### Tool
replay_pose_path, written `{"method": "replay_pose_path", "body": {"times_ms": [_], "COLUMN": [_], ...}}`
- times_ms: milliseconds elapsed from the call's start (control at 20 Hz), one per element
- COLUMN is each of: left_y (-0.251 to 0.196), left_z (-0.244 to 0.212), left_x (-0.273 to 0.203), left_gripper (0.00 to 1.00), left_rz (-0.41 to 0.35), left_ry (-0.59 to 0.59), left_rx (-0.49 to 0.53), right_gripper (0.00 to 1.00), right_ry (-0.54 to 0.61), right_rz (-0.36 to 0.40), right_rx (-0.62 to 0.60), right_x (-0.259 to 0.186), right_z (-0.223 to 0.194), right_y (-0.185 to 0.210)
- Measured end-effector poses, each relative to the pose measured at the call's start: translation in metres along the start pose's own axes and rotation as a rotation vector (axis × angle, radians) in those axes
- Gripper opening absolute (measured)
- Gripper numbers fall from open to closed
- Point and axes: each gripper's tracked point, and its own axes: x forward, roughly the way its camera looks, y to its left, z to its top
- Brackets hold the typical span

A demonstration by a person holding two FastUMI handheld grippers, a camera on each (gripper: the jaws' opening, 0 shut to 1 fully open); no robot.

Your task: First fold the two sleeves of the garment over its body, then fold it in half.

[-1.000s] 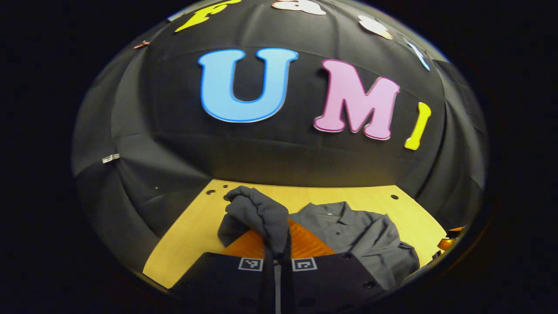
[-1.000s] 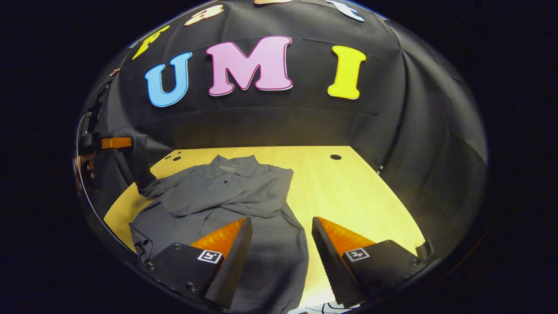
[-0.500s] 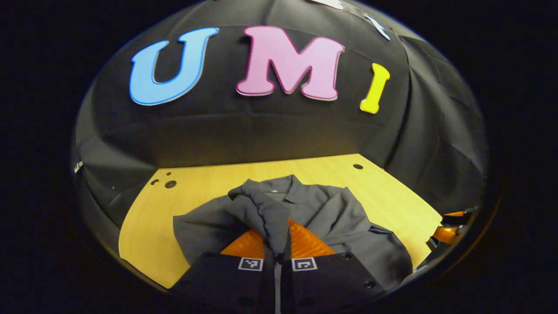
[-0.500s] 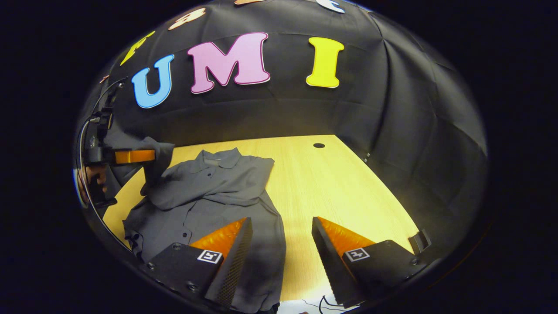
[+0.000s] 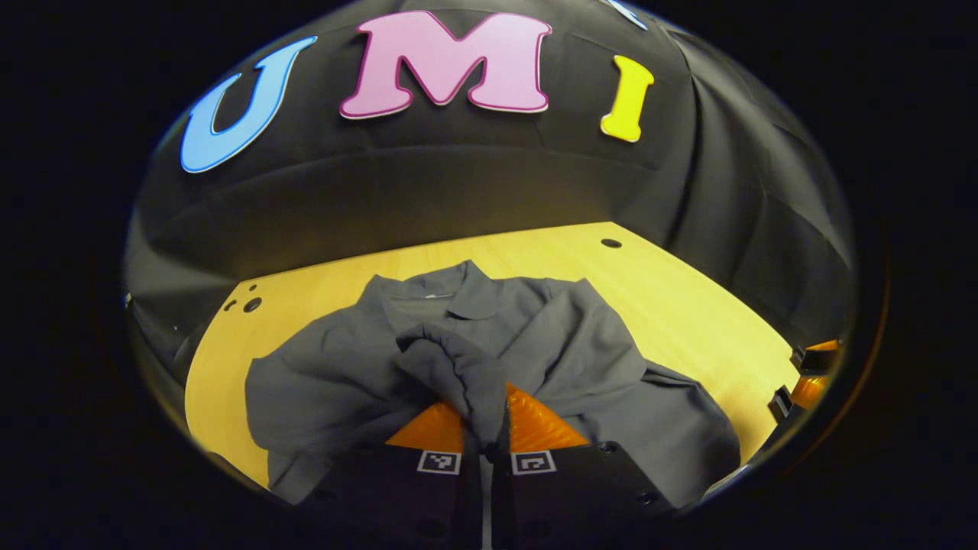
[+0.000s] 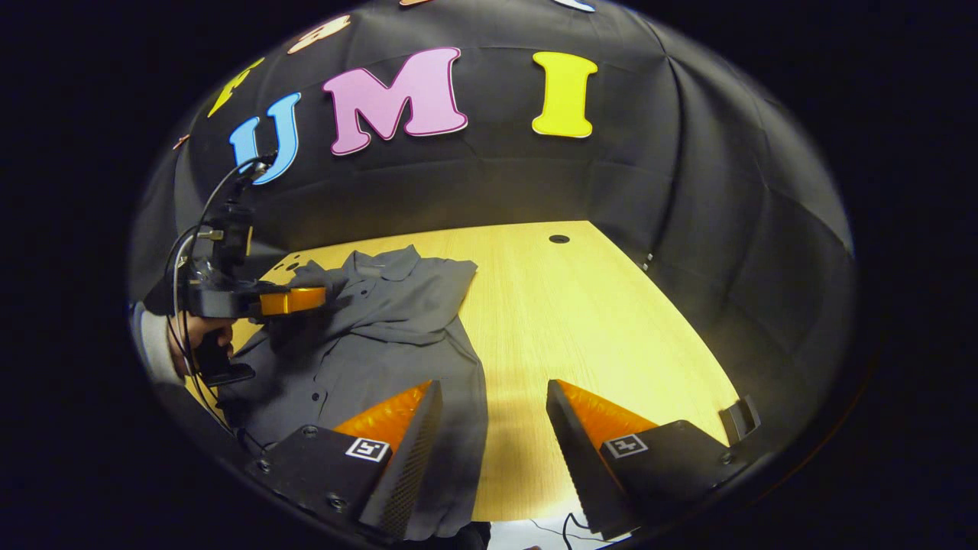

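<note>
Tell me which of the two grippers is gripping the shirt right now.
The left gripper: its fingers are shut on a bunched sleeve of the grey shirt. The right gripper hangs open with nothing between its fingers.

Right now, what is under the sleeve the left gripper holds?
The sleeve, pinched in the left gripper, hangs over the shirt body on the table. What the bunched cloth covers cannot be seen.

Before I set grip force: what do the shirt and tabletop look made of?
Shirt: soft woven-looking grey fabric, matte; it creases and drapes limply from the left claw. Tabletop: pale wood or wood-look laminate, smooth with fine straight grain; which one, I can't tell.
</note>
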Motion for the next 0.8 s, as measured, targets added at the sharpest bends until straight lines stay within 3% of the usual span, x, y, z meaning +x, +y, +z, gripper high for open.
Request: {"method": "replay_pose_path", "body": {"times_ms": [200,350,400,500,650,800], "left_y": [-0.012,-0.026,-0.025,-0.028,-0.028,-0.02], "left_z": [-0.029,-0.038,-0.037,-0.037,-0.035,-0.034], "left_x": [0.016,0.016,0.014,0.005,-0.014,-0.047], "left_gripper": [0.09,0.23,0.33,0.65,1.0,0.96], "left_rz": [-0.021,-0.082,-0.086,-0.102,-0.098,-0.088], "left_ry": [0.079,0.103,0.097,0.088,0.065,0.032], "left_rx": [0.005,-0.018,-0.018,-0.013,0.026,0.029], "right_gripper": [0.86,0.86,0.86,0.86,0.86,0.86], "right_ry": [0.008,0.01,0.009,0.009,0.017,0.036], "right_rz": [0.011,0.016,0.019,0.027,0.042,0.053], "right_rx": [-0.007,-0.007,-0.008,-0.013,-0.02,-0.016], "right_x": [0.003,0.002,0.003,0.001,-0.001,-0.003], "right_z": [0.001,0.003,0.004,0.004,0.001,-0.006], "right_y": [-0.002,-0.001,0.0,0.005,0.013,0.021]}}
